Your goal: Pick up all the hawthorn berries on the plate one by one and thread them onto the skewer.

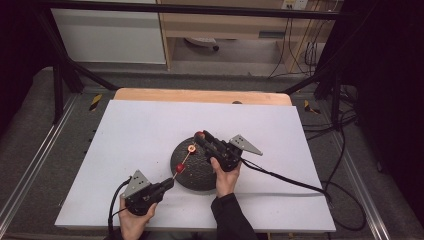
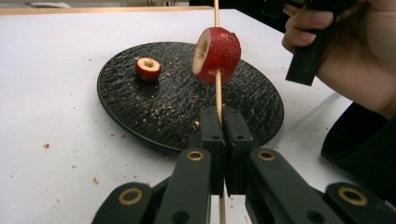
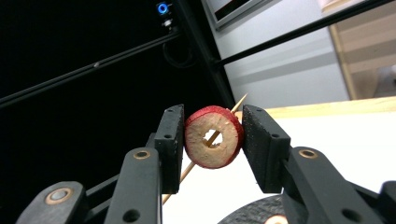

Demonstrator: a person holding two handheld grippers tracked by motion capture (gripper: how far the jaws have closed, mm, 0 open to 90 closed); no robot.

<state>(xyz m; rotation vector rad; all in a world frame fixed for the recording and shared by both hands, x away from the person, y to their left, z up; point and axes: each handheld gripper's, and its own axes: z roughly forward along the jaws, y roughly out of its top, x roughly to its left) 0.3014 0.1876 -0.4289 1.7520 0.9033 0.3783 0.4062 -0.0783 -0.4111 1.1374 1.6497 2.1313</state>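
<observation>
A: Start at the jaws. What does each one have?

B: The left gripper [image 2: 219,116] is clenched on a thin wooden skewer [image 2: 217,88], pads pressed flat together around it. The right gripper [image 3: 211,140] grasps a cored red fruit slice [image 3: 214,136] by its skin, one pad on each side.

A: Does the skewer reach that slice?

B: In the right gripper view the skewer [image 3: 212,138] passes through the slice's hole and its tip pokes out beyond. In the high view it runs as a slanted line from the left gripper [image 1: 167,184] to the right gripper [image 1: 200,137], above the plate.

A: Anything else on the skewer?

B: The left gripper view shows a second red fruit piece [image 2: 216,48] threaded just above the jaws, cut face turned left. A third piece [image 2: 148,68] lies on the dark ribbed plate [image 2: 252,100], cored side up. From above it is just a small reddish dot [image 1: 191,148].

A: Room around it all?

B: The plate [image 1: 192,177] sits near the front middle of the white table [image 1: 135,130], with broad bare surface left, right and behind. Crumbs dot the table near the plate in the left gripper view.

A: What is hard to read?

B: The skewer's top is cut off by the left gripper view's edge, and its lower end is hidden behind the right gripper's jaws. From above, the right gripper's body covers part of the plate.
</observation>
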